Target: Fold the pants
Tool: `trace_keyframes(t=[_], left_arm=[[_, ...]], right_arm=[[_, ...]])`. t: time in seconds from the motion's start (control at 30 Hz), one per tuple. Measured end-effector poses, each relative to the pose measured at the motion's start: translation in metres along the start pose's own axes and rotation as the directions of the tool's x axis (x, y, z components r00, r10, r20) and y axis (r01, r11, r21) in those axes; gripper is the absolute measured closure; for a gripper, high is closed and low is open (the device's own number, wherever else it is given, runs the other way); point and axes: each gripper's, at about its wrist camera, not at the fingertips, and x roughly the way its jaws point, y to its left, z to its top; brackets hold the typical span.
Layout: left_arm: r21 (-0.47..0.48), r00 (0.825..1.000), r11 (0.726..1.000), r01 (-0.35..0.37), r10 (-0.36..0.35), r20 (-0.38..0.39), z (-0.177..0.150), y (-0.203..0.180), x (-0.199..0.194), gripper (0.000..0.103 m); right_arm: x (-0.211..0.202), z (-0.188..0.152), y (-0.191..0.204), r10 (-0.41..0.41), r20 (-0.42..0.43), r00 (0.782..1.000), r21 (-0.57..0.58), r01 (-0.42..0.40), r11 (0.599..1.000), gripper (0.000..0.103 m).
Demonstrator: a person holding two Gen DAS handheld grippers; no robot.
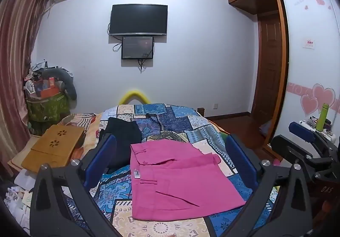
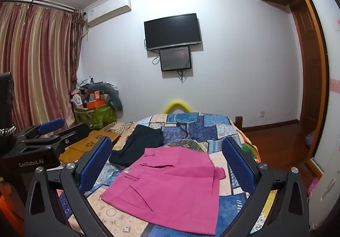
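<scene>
Magenta pants [image 1: 178, 179] lie folded into a flat rectangle on the patchwork bedspread [image 1: 170, 118], waistband toward the left. Behind them rests a dark folded garment [image 1: 123, 137]. My left gripper [image 1: 170, 147] hovers above the bed with its jaws wide and nothing between the blue pads. In the right wrist view the same pants [image 2: 167, 188] and dark garment [image 2: 142, 143] appear, with my right gripper [image 2: 167, 150] likewise open and holding nothing. Each gripper shows in the other's view: the right gripper [image 1: 306, 137] at the right edge, the left gripper [image 2: 51, 133] at the left.
A wooden lap desk [image 1: 55, 147] sits left of the bed. A green bag of clutter [image 1: 46, 107] stands by the striped curtain [image 1: 14, 52]. A television [image 1: 138, 19] hangs on the far wall. A wardrobe [image 1: 308, 56] and a green bottle [image 1: 322, 117] are to the right.
</scene>
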Motion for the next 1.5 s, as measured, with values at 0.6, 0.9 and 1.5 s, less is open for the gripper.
trace_keyframes(t=[0.6, 0.9, 1.5], left_arm=[[-0.017, 1.000, 1.000, 0.014, -0.014, 0.005, -0.002, 0.005, 0.002, 0.000], [-0.029, 1.000, 1.000, 0.011, -0.011, 0.000, 0.001, 0.003, 0.003, 0.000], [-0.025, 1.000, 1.000, 0.008, -0.008, 0.005, -0.002, 0.007, 0.007, 0.000]], right_arm=[[0.002, -0.004, 0.000, -0.008, -0.019, 1.000, 0.002, 0.008, 1.000, 0.000], [0.000, -0.004, -0.002, -0.010, -0.018, 1.000, 0.009, 0.010, 1.000, 0.000], [0.000, -0.003, -0.003, -0.014, -0.019, 1.000, 0.009, 0.015, 1.000, 0.000]])
